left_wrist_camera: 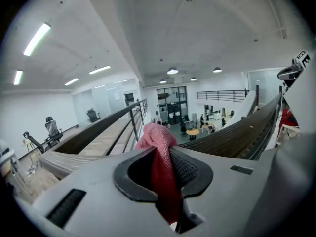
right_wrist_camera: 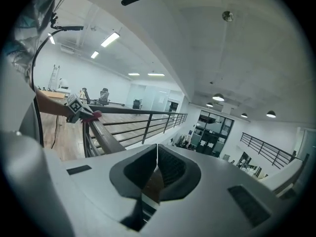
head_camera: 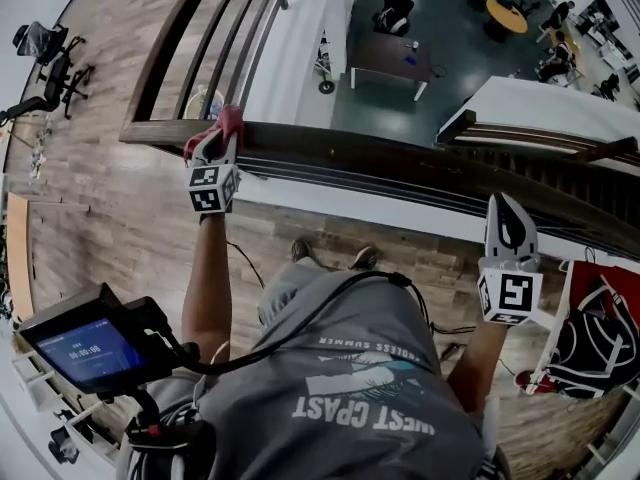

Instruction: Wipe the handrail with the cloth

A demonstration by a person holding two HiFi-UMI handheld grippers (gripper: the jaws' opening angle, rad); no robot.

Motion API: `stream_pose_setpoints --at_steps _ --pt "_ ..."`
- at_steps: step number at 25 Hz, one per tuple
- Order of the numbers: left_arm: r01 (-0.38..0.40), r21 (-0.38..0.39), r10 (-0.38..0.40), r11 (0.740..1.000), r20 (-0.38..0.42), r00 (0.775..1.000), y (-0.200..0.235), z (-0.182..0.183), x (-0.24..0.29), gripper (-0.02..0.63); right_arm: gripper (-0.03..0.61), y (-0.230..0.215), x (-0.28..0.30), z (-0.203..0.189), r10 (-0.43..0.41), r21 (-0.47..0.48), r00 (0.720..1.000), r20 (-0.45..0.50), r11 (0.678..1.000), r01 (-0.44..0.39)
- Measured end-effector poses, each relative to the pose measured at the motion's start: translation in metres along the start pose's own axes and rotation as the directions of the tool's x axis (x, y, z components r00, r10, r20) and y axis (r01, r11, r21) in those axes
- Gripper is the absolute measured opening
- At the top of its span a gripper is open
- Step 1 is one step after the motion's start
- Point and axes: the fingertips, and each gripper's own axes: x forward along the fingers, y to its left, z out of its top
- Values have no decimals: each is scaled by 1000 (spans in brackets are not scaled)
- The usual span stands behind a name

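My left gripper has its fingers clenched on the red cloth, which bunches up just past the fingertips. My right gripper has its fingers pressed together on nothing and hangs near the handrail. My left arm reaches straight forward and sets the cloth on the rail by its corner. I judge the wiping barely begun: no view shows a cleaned stretch, and the long run toward the right fingers is left.
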Motion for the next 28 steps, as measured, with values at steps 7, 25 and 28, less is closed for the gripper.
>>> stream_pose_setpoints --at_steps 7,25,28 --pt "204 187 -217 961 50 975 -206 29 16 63 6 -40 -22 -54 24 16 1000 11 1000 -24" --pt "354 326 -378 877 13 926 -301 27 11 63 6 -41 -38 -72 9 45 1000 22 999 -10" --pt "352 338 -377 873 8 926 -284 28 13 64 6 -48 -42 -62 -14 25 1000 25 1000 13"
